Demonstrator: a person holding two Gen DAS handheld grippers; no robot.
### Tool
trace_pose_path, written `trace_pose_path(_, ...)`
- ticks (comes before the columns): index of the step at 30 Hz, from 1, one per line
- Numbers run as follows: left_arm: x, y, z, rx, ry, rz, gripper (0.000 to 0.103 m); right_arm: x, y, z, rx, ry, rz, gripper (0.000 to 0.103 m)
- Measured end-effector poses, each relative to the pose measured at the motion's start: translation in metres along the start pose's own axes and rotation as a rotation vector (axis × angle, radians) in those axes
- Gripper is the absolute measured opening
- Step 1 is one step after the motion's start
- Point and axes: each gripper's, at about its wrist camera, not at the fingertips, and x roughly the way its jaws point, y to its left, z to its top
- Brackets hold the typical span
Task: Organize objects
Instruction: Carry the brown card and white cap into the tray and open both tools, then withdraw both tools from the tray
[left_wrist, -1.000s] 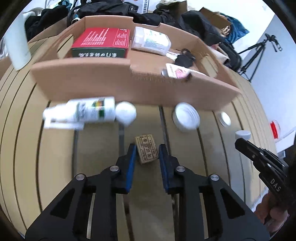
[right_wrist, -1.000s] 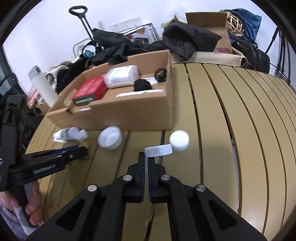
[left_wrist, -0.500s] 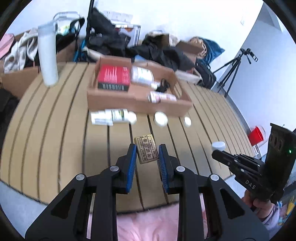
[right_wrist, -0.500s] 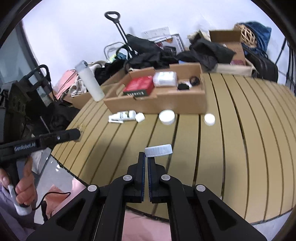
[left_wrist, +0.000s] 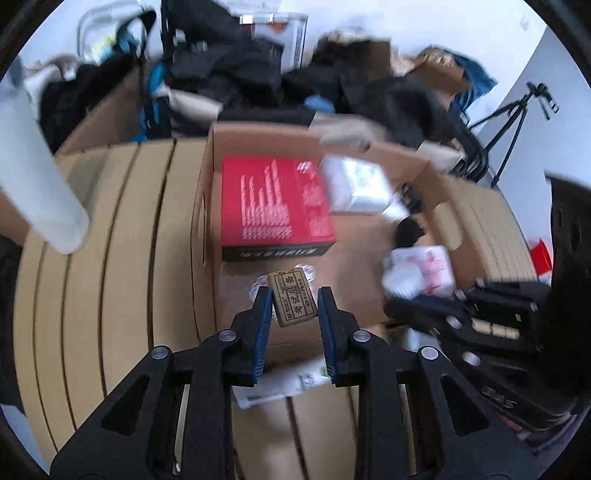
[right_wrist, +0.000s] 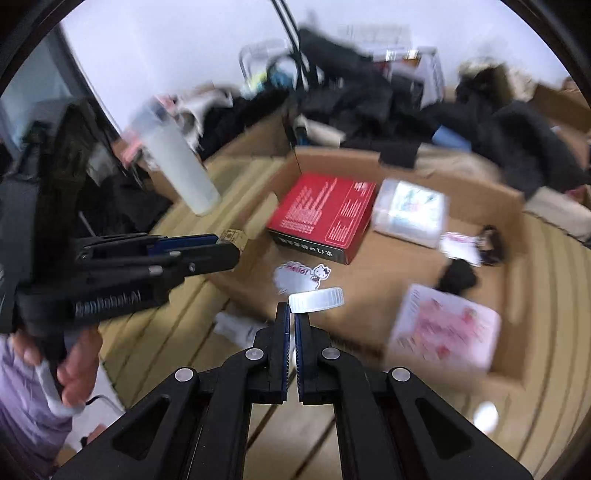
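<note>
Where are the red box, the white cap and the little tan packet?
red box (left_wrist: 275, 201): left wrist view, its top face.
white cap (right_wrist: 316, 300): right wrist view, its ribbed rim.
tan packet (left_wrist: 293, 297): left wrist view, its printed face.

Motion blur smears the clothes pile (left_wrist: 236, 77) behind the cardboard box (left_wrist: 207, 206). Print on the red box (left_wrist: 275, 201) inside it is unreadable. The white tube (left_wrist: 284, 380) before the box's near wall is half hidden by gripper fingers. The frosted bottle (left_wrist: 40, 177) left of the box is cut off.
</note>
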Motion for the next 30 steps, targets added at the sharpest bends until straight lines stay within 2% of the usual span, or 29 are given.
trace_pose_path(2, 0.005, 0.013, 0.002, -0.014, 0.010, 0.040, 0.027, 0.024, 0.005, 0.010, -0.059, 0.063, -0.007, 0.003)
trace_pose_path(3, 0.003, 0.017, 0.001, -0.011, 0.001, 0.043, 0.040, 0.032, 0.009, 0.013, -0.093, 0.087, -0.010, 0.004)
trace_pose_path(4, -0.002, 0.021, 0.001, -0.009, -0.014, 0.032, 0.044, 0.037, 0.014, 0.015, -0.126, 0.094, -0.021, 0.004)
trace_pose_path(5, -0.008, 0.025, 0.001, -0.013, -0.021, -0.003, 0.052, 0.039, 0.018, 0.016, -0.151, 0.096, -0.015, 0.004)
trace_pose_path(6, -0.017, 0.027, 0.001, -0.017, -0.032, 0.001, 0.060, 0.037, 0.020, 0.017, -0.161, 0.096, 0.000, 0.004)
trace_pose_path(8, -0.040, 0.028, -0.001, -0.003, -0.089, 0.043, 0.064, 0.027, 0.019, 0.019, -0.148, 0.079, 0.019, 0.009)
trace_pose_path(10, -0.057, 0.028, -0.002, 0.012, -0.113, 0.050, 0.072, 0.006, 0.014, 0.019, -0.125, 0.047, 0.014, 0.016)
trace_pose_path(11, -0.066, 0.028, -0.003, 0.011, -0.119, 0.053, 0.077, -0.006, 0.012, 0.017, -0.118, 0.030, 0.010, 0.026)
trace_pose_path(12, -0.077, 0.027, -0.004, 0.010, -0.125, 0.066, 0.077, -0.020, 0.009, 0.015, -0.106, 0.011, -0.006, 0.034)
trace_pose_path(13, -0.089, 0.023, -0.007, 0.019, -0.127, 0.078, 0.077, -0.035, 0.008, 0.013, -0.101, -0.004, -0.026, 0.057)
trace_pose_path(14, -0.099, 0.018, -0.009, 0.034, -0.122, 0.084, 0.079, -0.052, 0.005, 0.009, -0.098, -0.025, -0.050, 0.075)
trace_pose_path(15, -0.110, 0.014, -0.011, 0.048, -0.114, 0.088, 0.081, -0.065, 0.002, 0.007, -0.097, -0.041, -0.069, 0.079)
trace_pose_path(19, -0.153, 0.007, -0.032, 0.064, -0.097, 0.090, 0.089, -0.148, -0.005, -0.018, -0.077, -0.115, -0.244, 0.079)
trace_pose_path(22, -0.191, 0.003, -0.057, 0.061, -0.106, 0.116, 0.094, -0.197, -0.012, -0.046, -0.079, -0.155, -0.303, 0.079)
trace_pose_path(25, -0.232, -0.009, -0.085, 0.073, -0.157, 0.157, 0.103, -0.239, -0.023, -0.082, -0.033, -0.172, -0.383, 0.079)
trace_pose_path(30, -0.281, -0.040, -0.120, 0.149, -0.248, 0.187, 0.103, -0.286, -0.026, -0.130, 0.028, -0.202, -0.419, 0.079)
